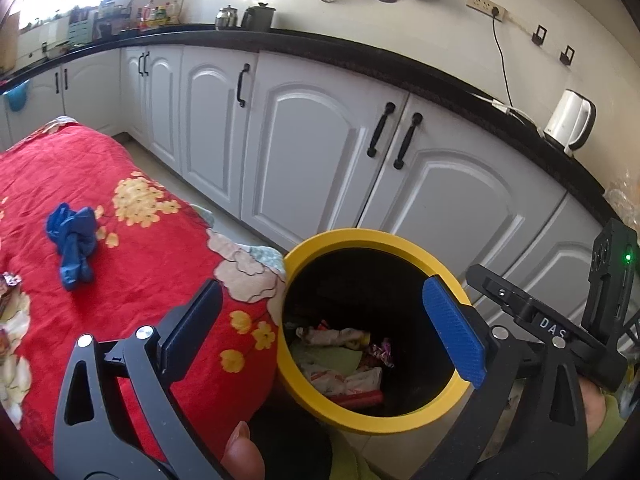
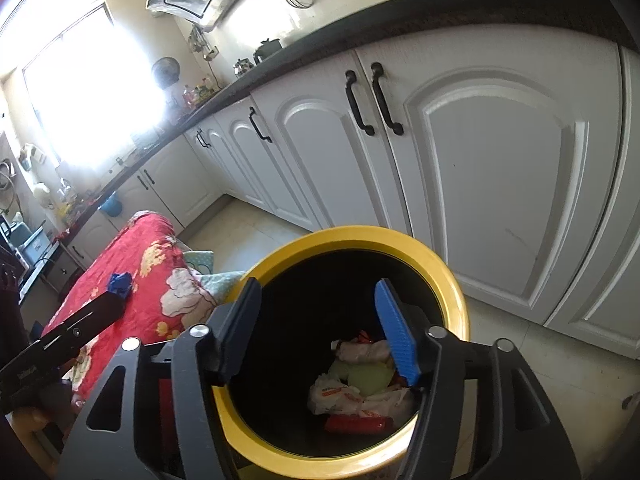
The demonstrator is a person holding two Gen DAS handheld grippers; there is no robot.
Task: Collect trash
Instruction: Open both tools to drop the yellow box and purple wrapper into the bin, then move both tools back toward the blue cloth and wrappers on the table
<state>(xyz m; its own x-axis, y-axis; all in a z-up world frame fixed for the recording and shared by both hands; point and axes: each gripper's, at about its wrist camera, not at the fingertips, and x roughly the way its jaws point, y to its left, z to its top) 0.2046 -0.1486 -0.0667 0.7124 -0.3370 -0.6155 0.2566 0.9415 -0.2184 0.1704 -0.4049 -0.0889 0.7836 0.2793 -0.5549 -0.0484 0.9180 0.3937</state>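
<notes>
A black bin with a yellow rim (image 1: 320, 240) stands on the floor beside the red-clothed table; it also shows in the right wrist view (image 2: 452, 280). Several wrappers (image 1: 340, 360) lie at its bottom, also visible in the right wrist view (image 2: 360, 392). My left gripper (image 1: 320, 336) is open and empty, above the bin's left rim. My right gripper (image 2: 316, 332) is open and empty, right over the bin's mouth. A crumpled blue piece (image 1: 72, 240) lies on the red cloth, also in the right wrist view (image 2: 120, 282). A wrapper (image 1: 10, 280) lies at the left edge.
The table with the red floral cloth (image 1: 140, 280) is left of the bin. White cabinets (image 1: 320, 152) under a black counter (image 1: 360, 52) run behind it. A white kettle (image 1: 570, 120) stands on the counter. Tiled floor (image 2: 248, 228) lies between the table and the cabinets.
</notes>
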